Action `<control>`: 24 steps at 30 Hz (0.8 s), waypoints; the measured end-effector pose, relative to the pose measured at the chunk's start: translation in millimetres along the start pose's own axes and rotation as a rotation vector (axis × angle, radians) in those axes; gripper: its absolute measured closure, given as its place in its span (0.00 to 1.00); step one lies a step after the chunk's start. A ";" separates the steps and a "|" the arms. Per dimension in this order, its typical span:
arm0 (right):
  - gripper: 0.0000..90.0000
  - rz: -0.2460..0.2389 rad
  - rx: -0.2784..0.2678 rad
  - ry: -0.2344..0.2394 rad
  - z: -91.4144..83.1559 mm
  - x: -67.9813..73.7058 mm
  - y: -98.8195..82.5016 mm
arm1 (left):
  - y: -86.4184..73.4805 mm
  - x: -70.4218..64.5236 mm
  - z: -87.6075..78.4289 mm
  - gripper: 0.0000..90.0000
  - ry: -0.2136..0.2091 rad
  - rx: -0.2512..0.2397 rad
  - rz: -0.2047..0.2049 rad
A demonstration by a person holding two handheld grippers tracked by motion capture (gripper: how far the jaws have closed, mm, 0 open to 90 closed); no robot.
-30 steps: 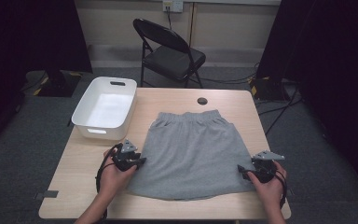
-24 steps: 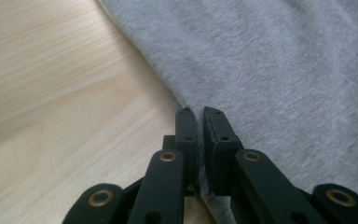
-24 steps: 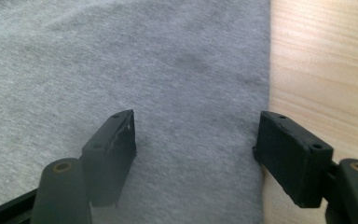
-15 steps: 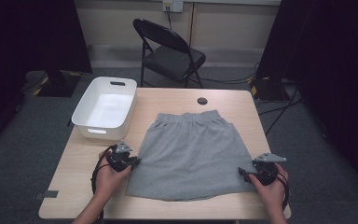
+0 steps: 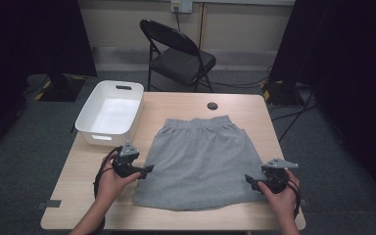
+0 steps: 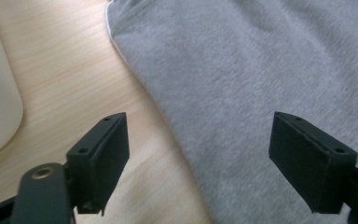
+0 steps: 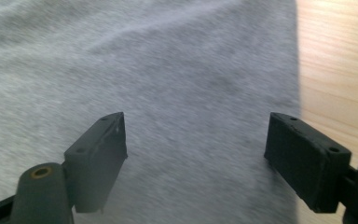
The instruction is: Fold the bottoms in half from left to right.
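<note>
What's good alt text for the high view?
A grey skirt lies flat on a wooden table, a hand-held open gripper at each side edge: left gripper, right gripper. A white bin sits at the table's far left.

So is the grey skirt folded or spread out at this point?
Spread out. The skirt lies flat in one layer on the table, waistband at the far end, hem toward the person, with no fold showing.

Grey skirt [image 5: 200,161] flat on table [image 5: 78,171]
</note>
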State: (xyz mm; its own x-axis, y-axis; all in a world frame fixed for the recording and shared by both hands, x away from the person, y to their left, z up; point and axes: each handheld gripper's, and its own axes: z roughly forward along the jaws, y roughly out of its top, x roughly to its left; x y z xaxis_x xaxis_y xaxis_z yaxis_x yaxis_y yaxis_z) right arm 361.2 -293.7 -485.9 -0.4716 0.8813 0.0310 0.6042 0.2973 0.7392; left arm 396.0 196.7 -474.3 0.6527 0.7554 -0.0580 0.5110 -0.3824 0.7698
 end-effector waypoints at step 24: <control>0.22 -0.104 0.002 0.138 22.4 62.7 26.9 | 35.6 1.3 31.0 0.18 -0.057 0.008 -0.009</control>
State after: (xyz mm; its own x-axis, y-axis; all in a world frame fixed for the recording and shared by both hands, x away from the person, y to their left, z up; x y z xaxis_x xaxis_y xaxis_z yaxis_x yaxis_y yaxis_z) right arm 362.2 -222.2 -479.2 -0.6151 0.7870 0.0469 0.5489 0.3848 0.7421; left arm 432.4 167.6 -466.7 0.6791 0.7270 -0.1013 0.5212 -0.3804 0.7640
